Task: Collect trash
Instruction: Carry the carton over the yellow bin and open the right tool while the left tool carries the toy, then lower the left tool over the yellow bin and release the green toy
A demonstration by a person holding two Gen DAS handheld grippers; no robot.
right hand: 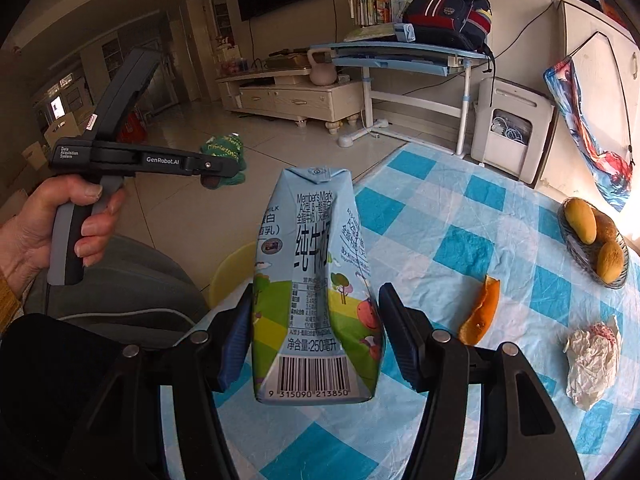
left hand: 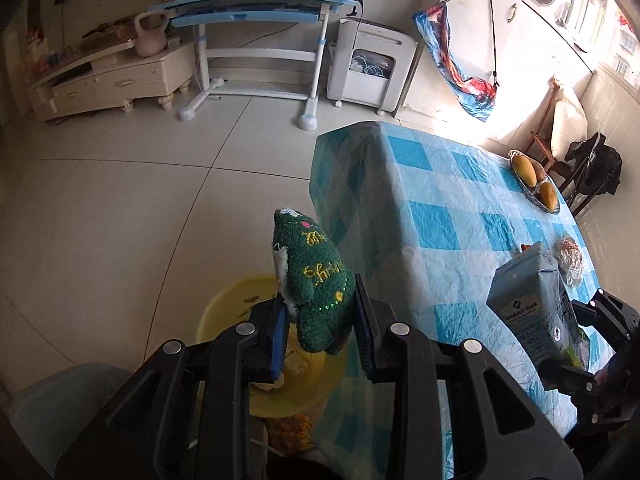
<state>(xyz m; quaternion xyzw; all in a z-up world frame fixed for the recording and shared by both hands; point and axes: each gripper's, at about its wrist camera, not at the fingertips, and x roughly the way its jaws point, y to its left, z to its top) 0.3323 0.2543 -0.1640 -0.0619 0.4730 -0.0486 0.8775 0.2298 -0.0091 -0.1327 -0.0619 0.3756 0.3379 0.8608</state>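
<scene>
The left tongs (left hand: 320, 320) are closed on a green cloth (left hand: 318, 280), which is held out past the table edge, above a yellow bin (left hand: 224, 312) on the floor. The right tongs (right hand: 316, 340) are clamped on a crumpled milk carton (right hand: 316, 280), which is held up over the checked tablecloth (right hand: 480, 240). Both items seem to be in transit to the bin, so the carrying step is judged to be in hand. Next, the carton would need to be swung left, clear of the table, and released over the bin's opening. An orange peel (right hand: 480, 312) and a crumpled wrapper (right hand: 592, 364) are left on the table near a fruit basket (right hand: 576, 250).
</scene>
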